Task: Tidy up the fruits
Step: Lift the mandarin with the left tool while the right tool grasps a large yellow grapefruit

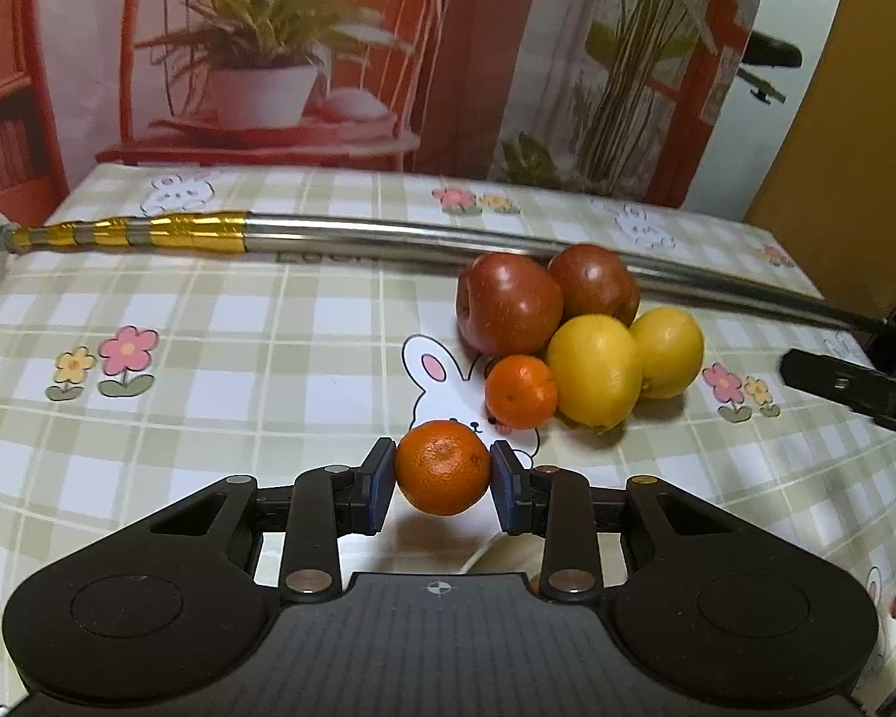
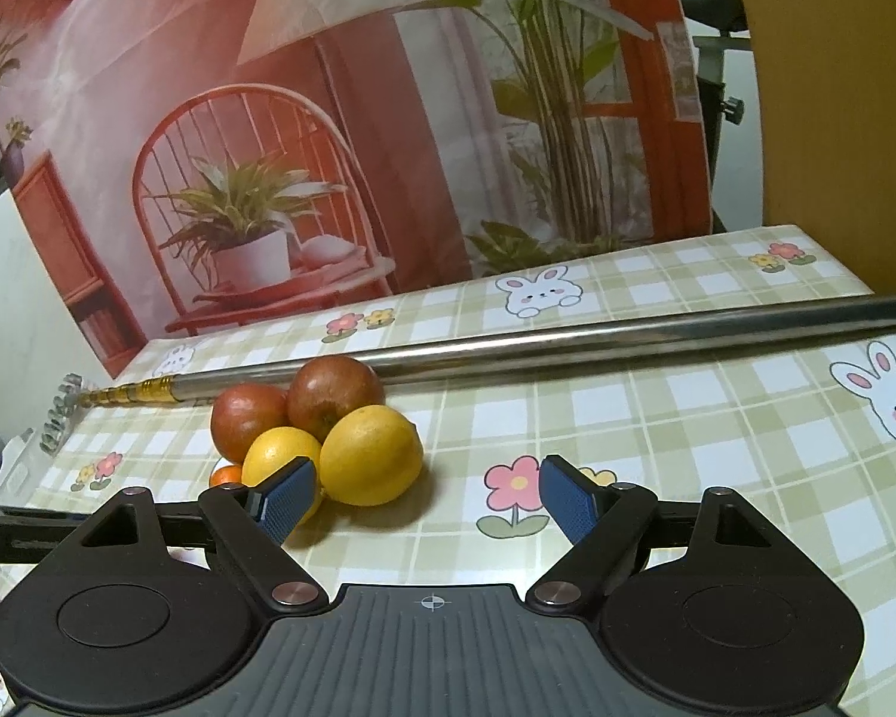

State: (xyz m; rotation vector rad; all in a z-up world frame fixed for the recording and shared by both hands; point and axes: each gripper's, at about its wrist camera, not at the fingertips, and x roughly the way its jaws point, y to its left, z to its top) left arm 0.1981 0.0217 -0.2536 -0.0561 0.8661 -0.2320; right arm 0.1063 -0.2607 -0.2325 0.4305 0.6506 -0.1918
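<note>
Now my left gripper (image 1: 442,472) pinches a small round orange tangerine (image 1: 443,467) just in front-left of its twin tangerine (image 1: 520,391) in the fruit cluster, while my right gripper (image 2: 427,493) hangs spread.

Warm, even indoor light was seen; soft shadows under fruit (image 2: 370,457); glare on steel pole (image 1: 448,236); edges fisheye-bent, bkgd slightly blurred.

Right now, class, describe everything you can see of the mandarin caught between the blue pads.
The mandarin is small, round and bright orange, with dimpled, slightly glossy peel and a small dark stem scar on top. It looks whole. The left hand-held gripper clamps it, one blue pad pressing each side. A shadow below suggests it hangs above the checked tablecloth, apart from the fruit pile behind.
</note>
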